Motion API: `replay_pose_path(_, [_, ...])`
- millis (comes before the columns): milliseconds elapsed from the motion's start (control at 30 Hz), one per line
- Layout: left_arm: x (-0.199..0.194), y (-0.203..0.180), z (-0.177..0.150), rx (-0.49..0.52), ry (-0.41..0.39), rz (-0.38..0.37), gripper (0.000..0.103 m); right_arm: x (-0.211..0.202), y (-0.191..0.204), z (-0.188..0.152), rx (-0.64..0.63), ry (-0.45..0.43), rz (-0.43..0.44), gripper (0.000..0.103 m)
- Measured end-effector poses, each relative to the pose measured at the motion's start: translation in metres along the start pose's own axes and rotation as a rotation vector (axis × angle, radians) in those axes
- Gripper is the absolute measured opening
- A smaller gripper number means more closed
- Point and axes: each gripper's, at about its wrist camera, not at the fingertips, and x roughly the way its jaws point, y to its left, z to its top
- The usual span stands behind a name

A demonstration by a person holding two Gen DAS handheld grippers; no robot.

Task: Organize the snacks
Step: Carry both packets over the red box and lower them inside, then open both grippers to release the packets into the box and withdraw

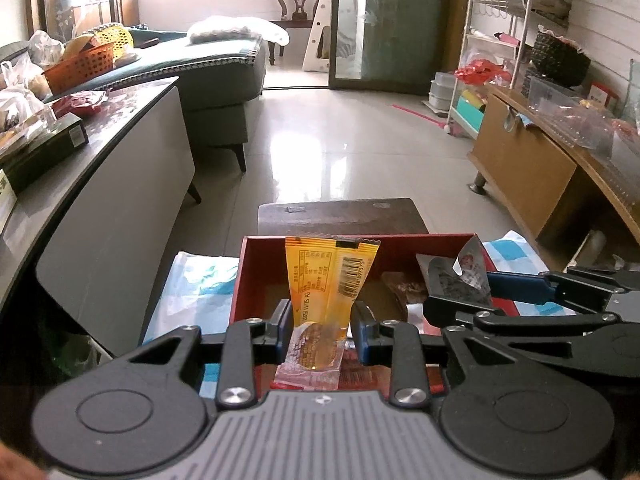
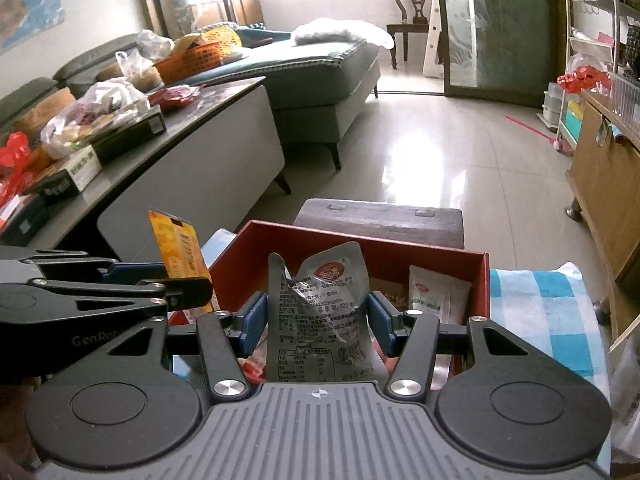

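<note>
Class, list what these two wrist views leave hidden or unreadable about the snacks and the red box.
- Left wrist view: yellow packet, lower end hidden behind the left gripper.
- Right wrist view: silver pouch, bottom hidden by the right gripper; print too small to read.
- Both views: red box, near wall and floor hidden by grippers and snacks.

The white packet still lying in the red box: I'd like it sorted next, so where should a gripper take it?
Grip the white packet by its upper crimped edge, coming from above: it leans against the red box wall, leaving that edge free, I judge.
</note>
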Motion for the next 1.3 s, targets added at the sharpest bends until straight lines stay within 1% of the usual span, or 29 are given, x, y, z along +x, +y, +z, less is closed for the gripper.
replay_pose_path(367, [0.033, -0.006, 0.009, 0.008, 0.025, 0.045, 0.023, 0.028, -0.013, 0.006, 0.023, 0.032, -0.011, 0.063])
replay_pose_path(567, [0.055, -0.009, 0.007, 0.013, 0.067, 0.065, 0.023, 0.048, -0.019, 0.004, 0.035, 0.084, -0.019, 0.063])
replay_pose_path(767, [0.076, -0.015, 0.004, 0.042, 0.097, 0.089, 0.024, 0.069, -0.028, 0.0, 0.078, 0.148, -0.019, 0.063])
replay_pose_path(833, [0.083, -0.015, 0.003, 0.029, 0.113, 0.093, 0.025, 0.076, -0.031, -0.002, 0.087, 0.173, -0.026, 0.064])
replay_pose_path(900, [0.092, -0.012, 0.001, 0.01, 0.153, 0.086, 0.026, 0.082, -0.033, -0.004, 0.09, 0.188, -0.035, 0.064])
replay_pose_path(933, [0.095, -0.01, -0.001, -0.004, 0.17, 0.081, 0.027, 0.084, -0.033, -0.005, 0.084, 0.197, -0.048, 0.065])
replay_pose_path(967, [0.098, -0.008, -0.002, -0.013, 0.179, 0.078, 0.028, 0.087, -0.033, -0.007, 0.074, 0.208, -0.066, 0.069])
replay_pose_path(1033, [0.099, -0.008, -0.003, -0.008, 0.181, 0.098, 0.031, 0.089, -0.034, -0.008, 0.069, 0.212, -0.08, 0.074])
replay_pose_path(1100, [0.097, -0.008, -0.003, -0.002, 0.172, 0.106, 0.035, 0.089, -0.035, -0.009, 0.079, 0.216, -0.086, 0.082])
replay_pose_path(1200, [0.092, -0.008, -0.002, 0.006, 0.157, 0.118, 0.041, 0.086, -0.033, -0.009, 0.069, 0.205, -0.106, 0.087])
replay_pose_path(1300, [0.088, -0.006, -0.002, 0.013, 0.146, 0.124, 0.044, 0.082, -0.034, -0.009, 0.072, 0.202, -0.111, 0.089])
